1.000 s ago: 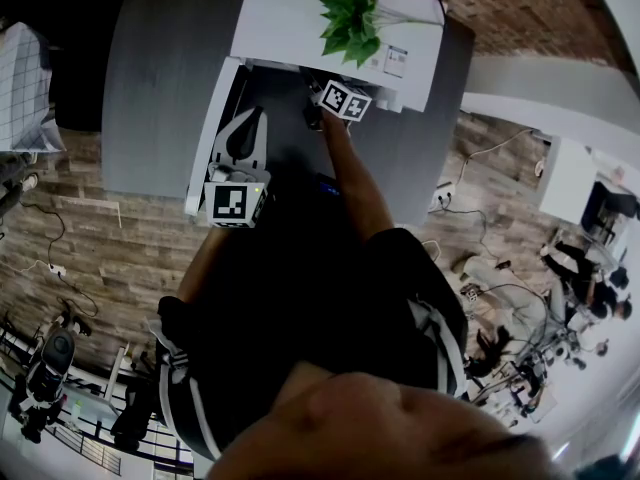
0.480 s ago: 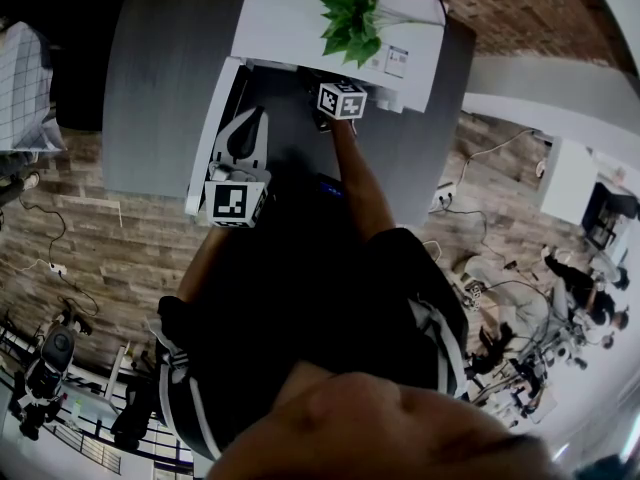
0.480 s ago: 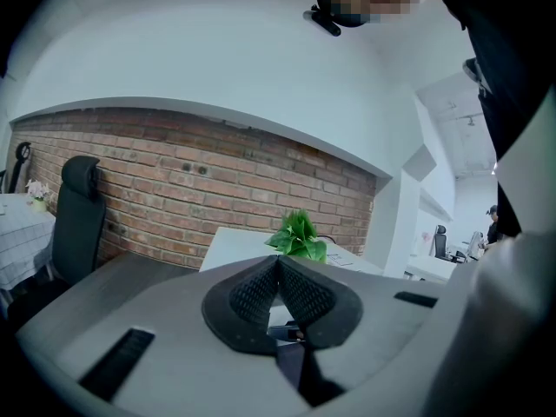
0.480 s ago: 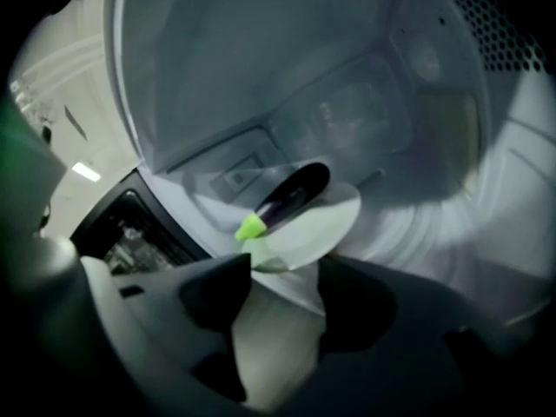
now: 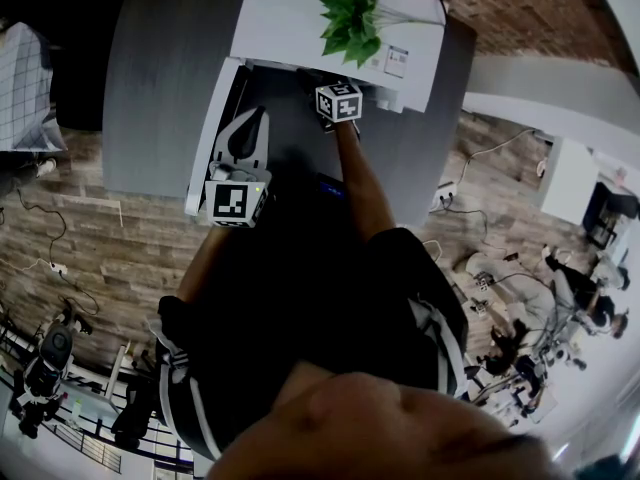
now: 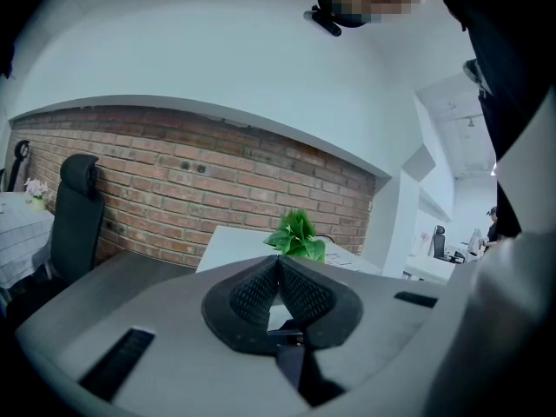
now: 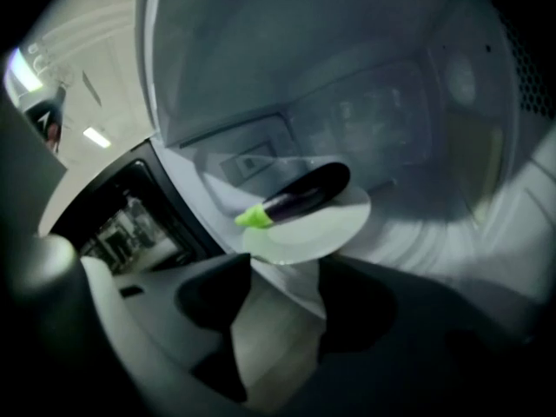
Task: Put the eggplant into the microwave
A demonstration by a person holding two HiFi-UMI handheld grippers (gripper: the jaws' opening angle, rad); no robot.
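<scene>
Eggplant [image 7: 300,196] is lying on, apparently, the microwave [image 7: 391,76] turntable [image 7: 326,228]; right gripper [image 7: 282,272] fingers, apart and empty, have just been opening; left gripper [image 6: 278,263] fingers are pressing together.

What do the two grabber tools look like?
The left gripper and right gripper are pale grey plastic with two dark fingers each. The left one's pads are bumpy with dots. Each carries a white cube with black square markers.

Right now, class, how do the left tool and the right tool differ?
The left tool has its jaws together; the right tool has them apart, having just been opening, nothing between. The left tool is outside the microwave; the right tool reaches inside, facing the eggplant. Both hold nothing.
</scene>
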